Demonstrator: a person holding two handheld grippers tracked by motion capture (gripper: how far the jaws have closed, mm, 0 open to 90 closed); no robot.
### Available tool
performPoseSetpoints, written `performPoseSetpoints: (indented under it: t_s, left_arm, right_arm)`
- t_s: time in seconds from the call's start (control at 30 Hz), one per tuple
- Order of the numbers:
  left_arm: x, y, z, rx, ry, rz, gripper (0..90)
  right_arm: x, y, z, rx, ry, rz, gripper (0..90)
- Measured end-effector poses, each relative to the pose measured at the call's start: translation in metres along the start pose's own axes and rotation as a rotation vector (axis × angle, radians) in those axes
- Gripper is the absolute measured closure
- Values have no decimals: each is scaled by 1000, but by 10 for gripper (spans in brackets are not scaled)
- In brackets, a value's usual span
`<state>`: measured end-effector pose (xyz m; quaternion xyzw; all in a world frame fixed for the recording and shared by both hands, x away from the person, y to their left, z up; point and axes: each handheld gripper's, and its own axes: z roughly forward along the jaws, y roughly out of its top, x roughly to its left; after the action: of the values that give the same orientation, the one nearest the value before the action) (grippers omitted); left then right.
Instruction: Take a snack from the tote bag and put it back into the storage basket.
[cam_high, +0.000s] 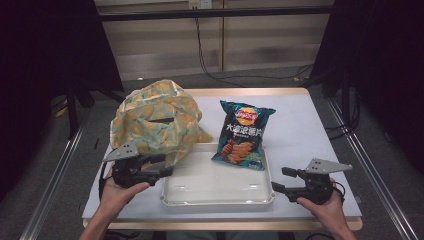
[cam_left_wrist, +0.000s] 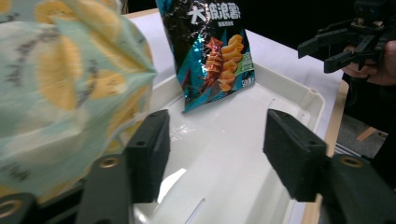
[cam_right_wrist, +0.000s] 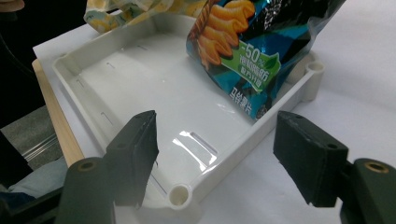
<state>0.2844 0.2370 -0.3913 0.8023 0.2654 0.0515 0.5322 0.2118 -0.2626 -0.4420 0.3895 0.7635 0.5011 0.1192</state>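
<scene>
A teal chip bag (cam_high: 243, 134) lies with its lower end in a white tray (cam_high: 218, 199) on the tabletop (cam_high: 300, 130), beside a patterned cloth bag (cam_high: 156, 120), while the left tool (cam_high: 159, 165) and right tool (cam_high: 280, 180) flank the tray, jaws wide, gripping nothing.

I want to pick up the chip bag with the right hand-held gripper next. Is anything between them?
Only the white tray: its near wall lies between the open right hand-held gripper and the chip bag, whose lower end leans over the rim into the tray.
</scene>
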Motion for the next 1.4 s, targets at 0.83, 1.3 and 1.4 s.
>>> performPoseSetpoints:
  t_s: [0.83, 1.3, 1.4]
  left_arm:
    - [110, 67, 24, 7, 170, -121, 686]
    - [93, 41, 38, 208, 220, 6, 517]
    - [95, 35, 39, 239, 220, 13, 513]
  right_arm:
    - [-3, 0, 1, 10, 23, -12, 333]
    - [-2, -1, 4, 27, 49, -18, 328]
    - [-2, 0, 5, 27, 49, -17, 327]
